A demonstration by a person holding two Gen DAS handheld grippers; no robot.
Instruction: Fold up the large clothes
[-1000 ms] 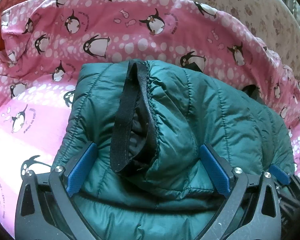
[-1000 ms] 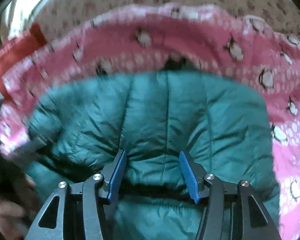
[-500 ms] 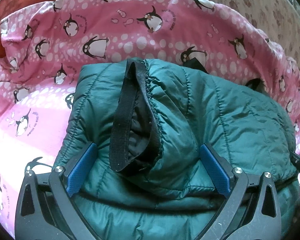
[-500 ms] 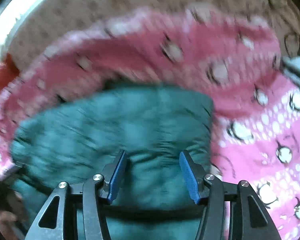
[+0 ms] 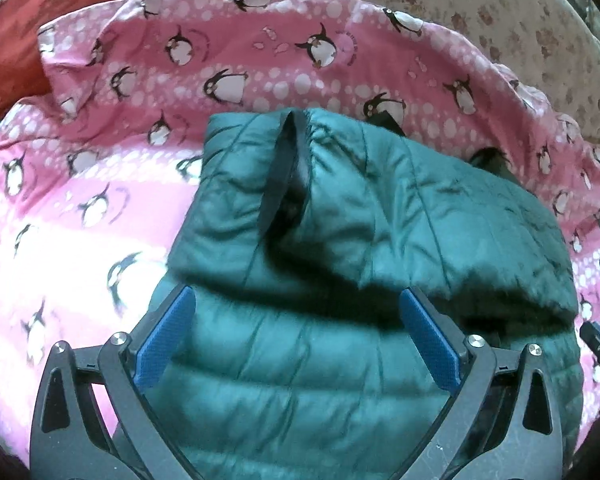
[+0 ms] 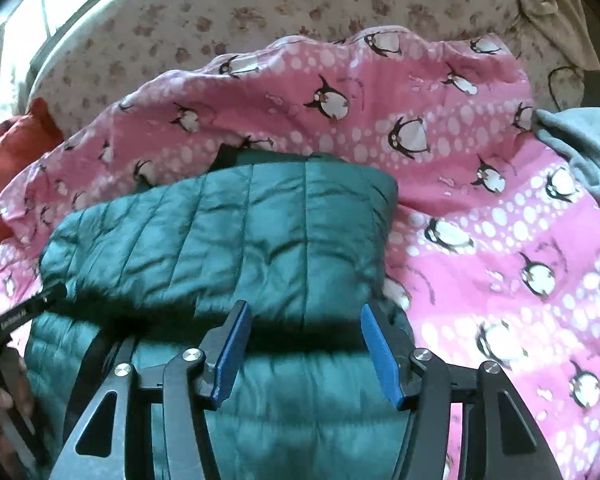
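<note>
A dark green quilted puffer jacket (image 5: pixel 380 220) lies folded on a pink penguin-print blanket (image 5: pixel 100 200). Its upper layer is doubled over the lower part, with a black-lined sleeve opening (image 5: pixel 284 176) facing up. My left gripper (image 5: pixel 296 336) is open and empty, its blue pads (image 5: pixel 164 336) over the jacket's lower layer. In the right wrist view the jacket (image 6: pixel 240 240) fills the centre. My right gripper (image 6: pixel 304 348) is open and empty, above the jacket's near fold. The left gripper's edge (image 6: pixel 20 316) shows at the far left there.
A floral beige bedsheet (image 6: pixel 260 8) lies behind the blanket (image 6: pixel 500 240). A red-orange cloth (image 5: pixel 40 32) sits at the back left, also in the right wrist view (image 6: pixel 12 148). A grey garment (image 6: pixel 588 148) lies at the right edge.
Both grippers have pulled back toward me, away from the fold. The jacket's upper layer now lies farther from the left pads, and the right view has steadied and swung back over the jacket.
</note>
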